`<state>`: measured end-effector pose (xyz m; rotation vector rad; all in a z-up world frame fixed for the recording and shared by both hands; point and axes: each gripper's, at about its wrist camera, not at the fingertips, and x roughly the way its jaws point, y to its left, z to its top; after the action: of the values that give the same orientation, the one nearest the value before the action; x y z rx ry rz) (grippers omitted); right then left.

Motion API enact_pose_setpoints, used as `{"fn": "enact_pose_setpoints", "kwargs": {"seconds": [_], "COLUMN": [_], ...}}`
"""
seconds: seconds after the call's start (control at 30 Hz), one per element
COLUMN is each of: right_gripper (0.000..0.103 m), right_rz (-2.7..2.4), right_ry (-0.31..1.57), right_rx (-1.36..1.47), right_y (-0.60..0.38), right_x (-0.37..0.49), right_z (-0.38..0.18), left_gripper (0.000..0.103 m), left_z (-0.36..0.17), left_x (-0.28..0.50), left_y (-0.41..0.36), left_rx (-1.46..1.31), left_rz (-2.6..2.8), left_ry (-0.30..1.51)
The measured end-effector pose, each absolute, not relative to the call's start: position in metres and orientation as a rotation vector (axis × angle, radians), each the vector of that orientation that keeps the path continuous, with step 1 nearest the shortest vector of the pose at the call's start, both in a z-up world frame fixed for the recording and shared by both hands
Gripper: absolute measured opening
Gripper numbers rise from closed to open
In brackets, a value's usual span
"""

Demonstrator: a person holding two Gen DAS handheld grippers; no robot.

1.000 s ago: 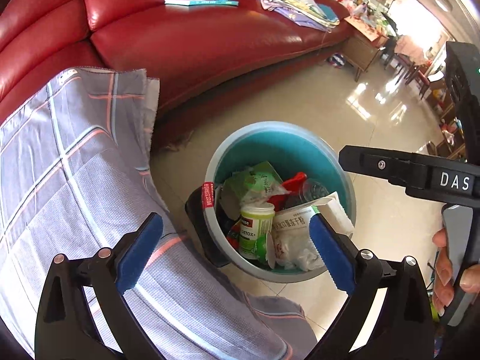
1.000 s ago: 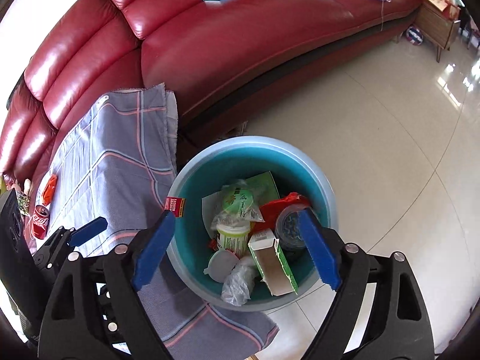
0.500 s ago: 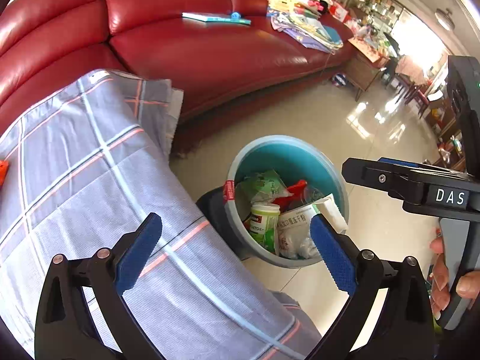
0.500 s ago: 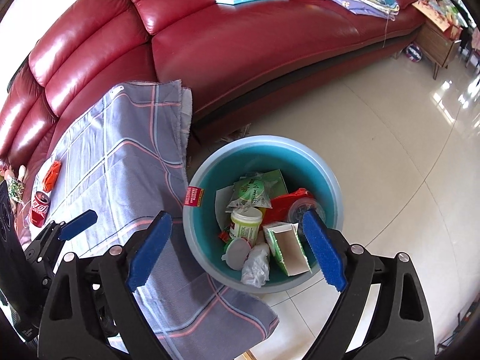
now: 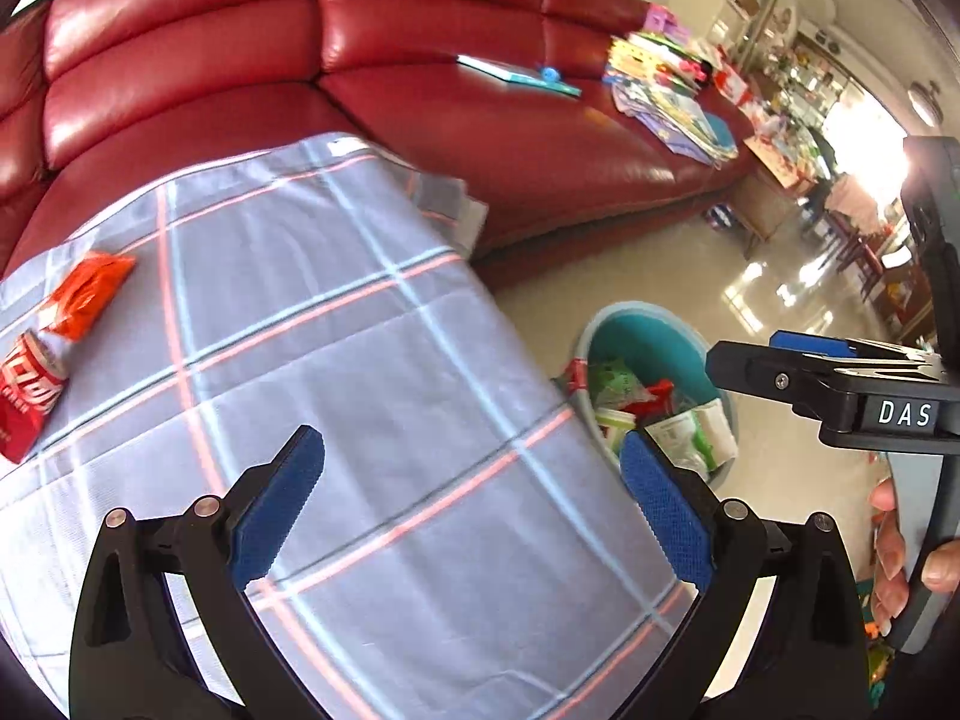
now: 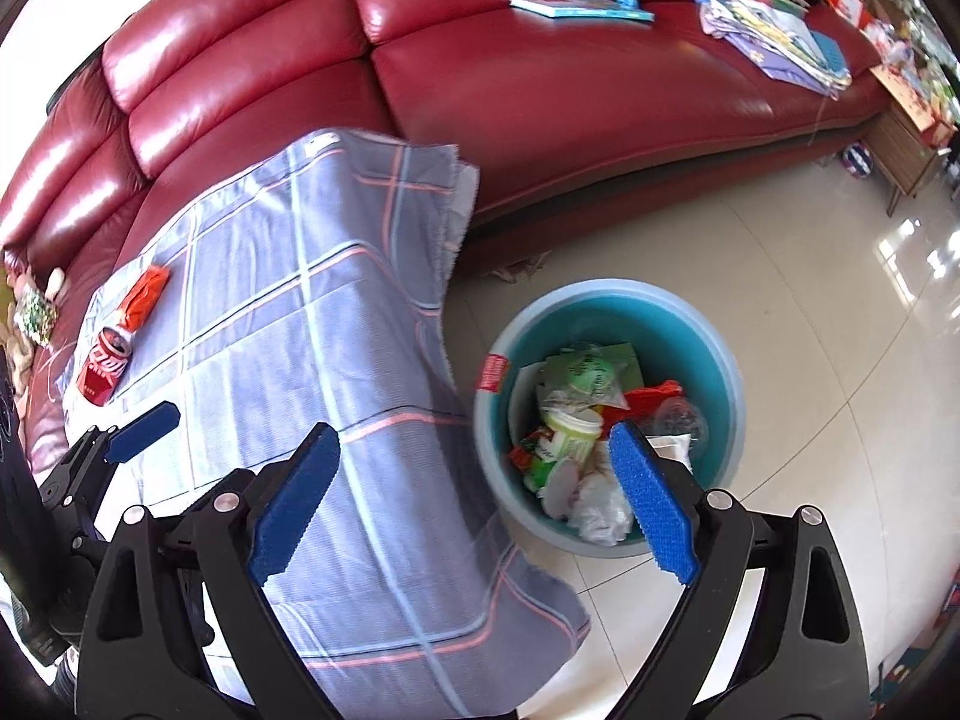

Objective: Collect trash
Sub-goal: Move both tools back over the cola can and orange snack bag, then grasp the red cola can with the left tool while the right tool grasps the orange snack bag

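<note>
1. Left gripper has its fingers spread wide with nothing between them, just hanging over the plaid cloth that covers the counter.
2. Right gripper is the same deal: its fingers have just been opening, nothing between them, and it sits above the cloth's right edge next to the bin.
3. The teal bin stands on the tile floor, right of the cloth, stuffed with wrappers, a white jar and crumpled plastic.
4. Trash not yet picked up: a red soda can lying on the cloth's far left, with an orange wrapper just beyond it.
5. Red leather sofa behind everything.
</note>
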<state>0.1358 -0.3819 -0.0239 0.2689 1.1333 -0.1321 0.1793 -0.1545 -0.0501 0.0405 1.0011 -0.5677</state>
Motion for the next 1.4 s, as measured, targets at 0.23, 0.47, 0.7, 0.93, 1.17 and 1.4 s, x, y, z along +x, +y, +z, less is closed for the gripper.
{"fn": "enact_pose_setpoints", "kwargs": {"seconds": [0.23, 0.47, 0.7, 0.93, 1.17, 1.4], "right_gripper": [0.088, 0.088, 0.088, 0.088, 0.088, 0.088], "right_rz": [-0.058, 0.030, 0.100, 0.149, 0.151, 0.188], "right_ry": [1.163, 1.200, 1.234, 1.273, 1.320, 1.337], "right_rx": [0.182, 0.095, 0.022, 0.006, 0.060, 0.097], "right_y": [-0.311, -0.232, -0.158, -0.103, -0.074, -0.049], "right_x": [0.167, 0.210, 0.253, 0.291, 0.345, 0.376], "right_z": [-0.023, -0.030, -0.043, -0.062, -0.078, -0.086], "left_gripper": [0.099, 0.099, 0.099, 0.099, 0.094, 0.051], "left_z": [-0.052, -0.059, -0.074, -0.094, -0.106, -0.112], "left_x": [0.206, 0.239, 0.272, 0.300, 0.315, 0.315], "left_y": [-0.048, 0.056, 0.113, 0.120, 0.117, 0.134], "left_rx": [0.018, 0.025, 0.024, 0.077, 0.085, 0.023], "left_rz": [-0.412, -0.278, -0.231, -0.275, -0.317, -0.275], "left_ry": [0.983, 0.982, 1.011, 1.042, 1.030, 1.032]}}
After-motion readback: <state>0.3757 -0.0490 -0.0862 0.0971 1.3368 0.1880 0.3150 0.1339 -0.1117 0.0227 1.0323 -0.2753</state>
